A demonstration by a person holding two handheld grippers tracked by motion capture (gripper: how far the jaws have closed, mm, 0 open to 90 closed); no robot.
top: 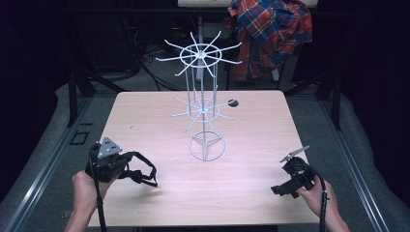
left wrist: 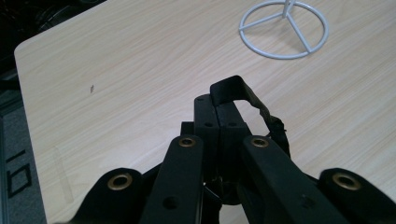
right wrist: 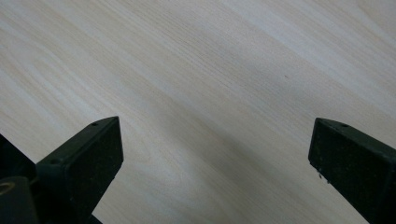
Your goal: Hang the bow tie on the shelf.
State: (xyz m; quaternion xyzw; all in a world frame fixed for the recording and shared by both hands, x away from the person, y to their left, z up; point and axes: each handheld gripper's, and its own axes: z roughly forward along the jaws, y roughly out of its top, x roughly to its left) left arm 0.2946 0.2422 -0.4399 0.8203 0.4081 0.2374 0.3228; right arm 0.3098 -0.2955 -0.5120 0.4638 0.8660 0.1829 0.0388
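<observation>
A white wire rack (top: 199, 55) with two tiers of spokes stands on its ring base (top: 207, 146) at the middle of the wooden table (top: 140, 121). My left gripper (top: 126, 166) is held low over the front left of the table, short of the ring base (left wrist: 282, 56). Its jaws are pressed together (left wrist: 218, 105) on a black strap (left wrist: 233, 86) that loops out to the right (top: 145, 171). My right gripper (top: 283, 189) hovers near the front right edge. Its jaws are spread wide (right wrist: 215, 154) with nothing but bare wood between them.
A plaid shirt (top: 270, 29) hangs behind the table's far edge. A small dark hole (top: 233, 102) marks the tabletop right of the rack. Grey floor and dark frame legs surround the table.
</observation>
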